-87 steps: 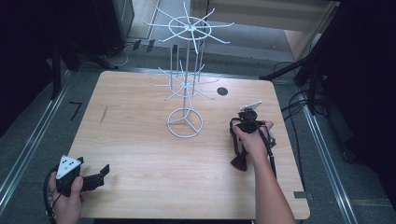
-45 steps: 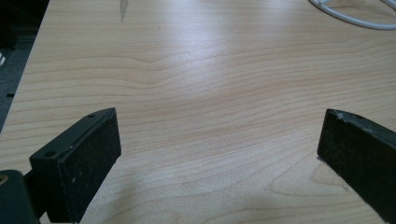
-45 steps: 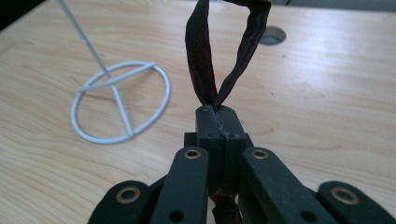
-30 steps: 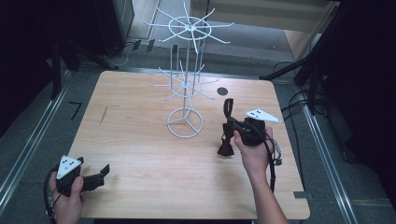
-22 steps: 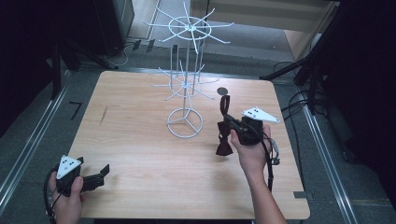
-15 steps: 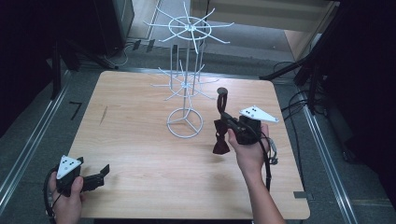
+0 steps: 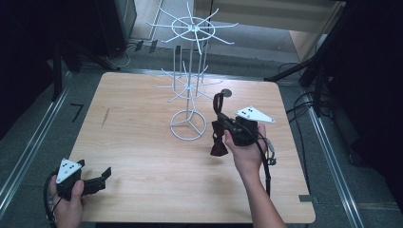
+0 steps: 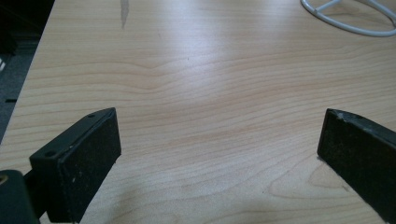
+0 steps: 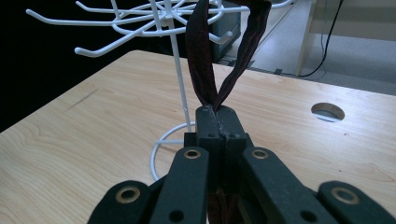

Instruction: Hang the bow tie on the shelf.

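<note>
Right gripper view shows the right gripper [image 9: 217, 116] with its fingers pressed together on a dark red strap [image 9: 201, 60], its loop cut off at the top edge before the white wire rack [image 9: 154, 21]. High view adds the bow [image 7: 218, 142] hanging below, above the table [image 7: 142, 156]. Left gripper [image 8: 219, 154] fingers stand wide, empty.

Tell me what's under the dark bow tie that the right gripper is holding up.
Bare wooden table lies under the bow tie, which hangs from the right gripper beside the white wire rack. The patch straight below is hidden by the tie.
</note>
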Available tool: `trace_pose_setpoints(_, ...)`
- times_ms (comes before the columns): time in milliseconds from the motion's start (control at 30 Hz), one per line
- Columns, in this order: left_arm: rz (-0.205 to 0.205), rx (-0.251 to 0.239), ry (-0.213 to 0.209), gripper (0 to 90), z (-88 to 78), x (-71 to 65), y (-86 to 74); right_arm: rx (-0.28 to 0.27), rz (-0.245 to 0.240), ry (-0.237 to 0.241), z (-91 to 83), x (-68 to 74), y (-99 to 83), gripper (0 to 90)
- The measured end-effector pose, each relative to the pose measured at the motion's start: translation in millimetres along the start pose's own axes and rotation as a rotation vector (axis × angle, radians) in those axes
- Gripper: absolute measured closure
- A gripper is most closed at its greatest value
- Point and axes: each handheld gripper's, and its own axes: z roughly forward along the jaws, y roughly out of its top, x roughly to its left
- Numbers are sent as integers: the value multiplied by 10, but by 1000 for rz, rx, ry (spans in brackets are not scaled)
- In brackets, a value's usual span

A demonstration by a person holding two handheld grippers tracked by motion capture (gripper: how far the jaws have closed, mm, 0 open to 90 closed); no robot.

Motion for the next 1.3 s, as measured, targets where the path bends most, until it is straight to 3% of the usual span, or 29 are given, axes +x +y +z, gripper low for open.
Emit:
trace_pose_setpoints(367,3,-69,12,1,-45,1,-18,3,0,3,181,83,11,900)
trace_pose_setpoints(533,-31,-122,5,1,-91,40,-17,6,0,1,252,102,0,900)
trace_pose_setpoints(700,-33,-124,20,1,-94,35,-14,3,6,0,312,119,-2,900)
trace_pose_setpoints(867,-60,-160,17,1,-112,29,-2,-2,13,-9,368,148,4,900)
trace_pose_setpoints(1067,-57,-190,17,1,-116,32,-2,0,14,-12,457,182,0,900)
trace_pose_setpoints(1300,-56,-181,2,1,-84,34,-24,14,7,-54,576,182,-55,900)
